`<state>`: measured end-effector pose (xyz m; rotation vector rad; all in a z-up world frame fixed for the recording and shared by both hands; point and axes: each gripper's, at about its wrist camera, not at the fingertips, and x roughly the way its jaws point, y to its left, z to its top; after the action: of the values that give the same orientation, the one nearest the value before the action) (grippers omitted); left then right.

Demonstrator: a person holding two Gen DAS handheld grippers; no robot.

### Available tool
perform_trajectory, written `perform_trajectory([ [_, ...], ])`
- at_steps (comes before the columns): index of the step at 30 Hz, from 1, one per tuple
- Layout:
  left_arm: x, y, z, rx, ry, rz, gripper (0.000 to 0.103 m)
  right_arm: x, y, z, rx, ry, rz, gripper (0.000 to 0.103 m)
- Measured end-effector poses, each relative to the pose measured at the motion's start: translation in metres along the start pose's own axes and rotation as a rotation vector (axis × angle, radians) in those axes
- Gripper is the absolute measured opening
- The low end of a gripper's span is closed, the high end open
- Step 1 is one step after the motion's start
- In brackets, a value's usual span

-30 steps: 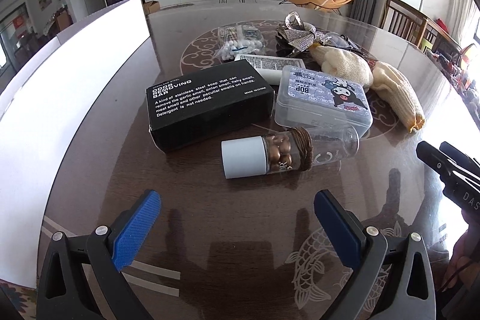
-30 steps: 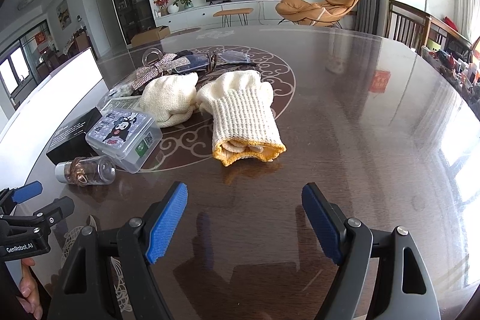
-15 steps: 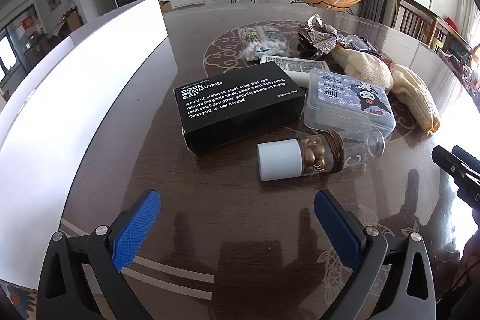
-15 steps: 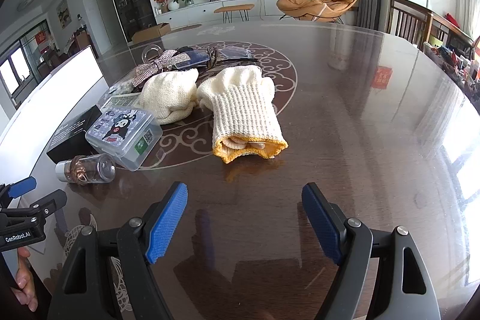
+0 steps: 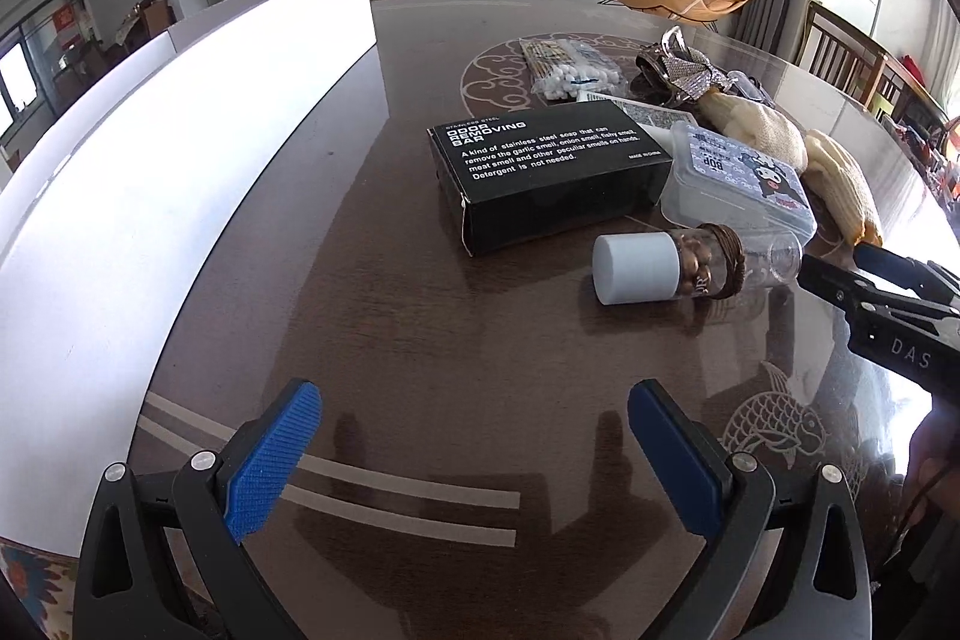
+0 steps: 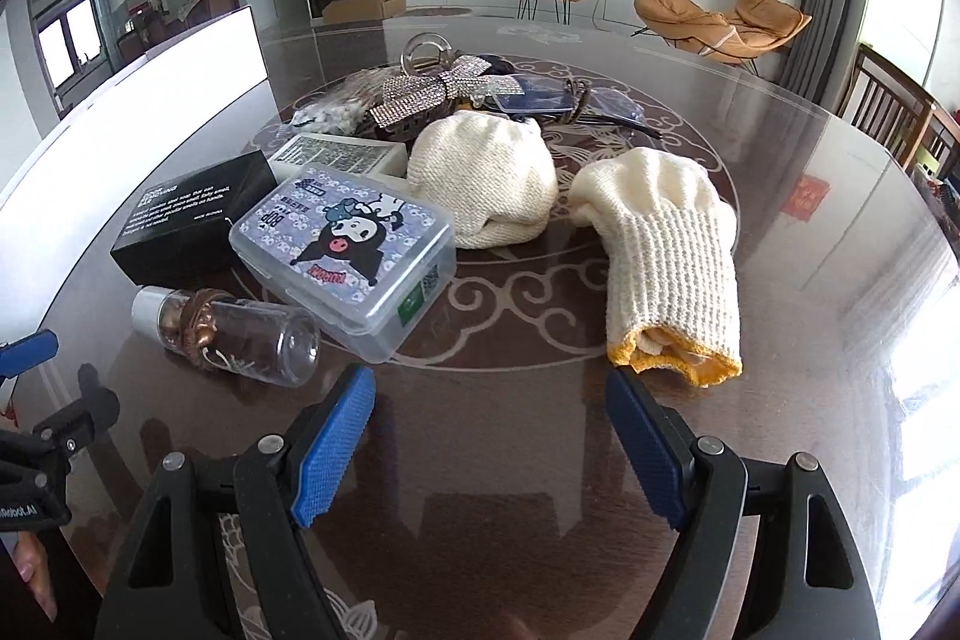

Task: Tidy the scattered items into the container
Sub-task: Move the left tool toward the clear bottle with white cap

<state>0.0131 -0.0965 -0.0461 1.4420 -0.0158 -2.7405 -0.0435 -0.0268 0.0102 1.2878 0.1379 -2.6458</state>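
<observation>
Closer now, both claws spread, empty — left claw (image 5: 474,454), right claw (image 6: 489,439); two gloves (image 6: 666,244), one bottle (image 5: 690,265).

Dark brown glossy table (image 6: 780,172) with pale scrollwork and fish motifs. Black box (image 5: 549,175) with white lettering. Clear plastic case (image 6: 345,253) bearing a pale blue label with a black-and-white cartoon figure. Clear bottle (image 5: 690,265) with white cap, coppery beads inside, brown band around it. Cream knit gloves (image 6: 666,250), yellow-edged cuff. Silver rhinestone bow (image 6: 444,91). Blue finger pads (image 6: 333,445). White container (image 5: 120,196).
</observation>
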Motion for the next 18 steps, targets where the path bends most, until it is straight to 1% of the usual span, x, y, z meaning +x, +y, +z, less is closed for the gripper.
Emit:
perform_trajectory([
  [2,0.000,0.002,-0.005,0.000,0.006,-0.004,0.103,0.002,0.009,0.004,-0.013,-0.001,0.065,0.080],
  [5,0.002,0.008,-0.011,-0.015,0.024,-0.010,0.103,-0.006,0.029,0.000,-0.096,-0.022,0.276,0.080],
  [6,0.003,0.009,-0.012,-0.027,0.028,-0.017,0.103,-0.009,0.037,-0.003,-0.134,-0.019,0.320,0.080],
  [7,0.002,0.010,-0.012,-0.036,0.016,-0.019,0.103,-0.011,0.044,-0.007,-0.171,-0.012,0.345,0.080],
  [8,0.002,0.010,-0.012,-0.042,0.020,-0.020,0.103,-0.012,0.050,-0.011,-0.198,-0.010,0.353,0.080],
  [10,0.002,0.009,-0.009,-0.052,0.029,-0.034,0.103,-0.013,0.051,-0.019,-0.209,-0.013,0.336,0.080],
  [12,0.002,0.006,-0.006,-0.077,0.034,-0.074,0.103,-0.013,0.045,-0.024,-0.175,-0.022,0.332,0.079],
  [14,0.001,0.001,-0.004,-0.123,0.041,-0.100,0.103,-0.014,0.038,-0.024,-0.130,-0.032,0.320,0.079],
  [18,0.002,-0.014,0.004,-0.248,0.055,-0.108,0.103,-0.020,0.017,-0.025,-0.026,-0.049,0.321,0.079],
])
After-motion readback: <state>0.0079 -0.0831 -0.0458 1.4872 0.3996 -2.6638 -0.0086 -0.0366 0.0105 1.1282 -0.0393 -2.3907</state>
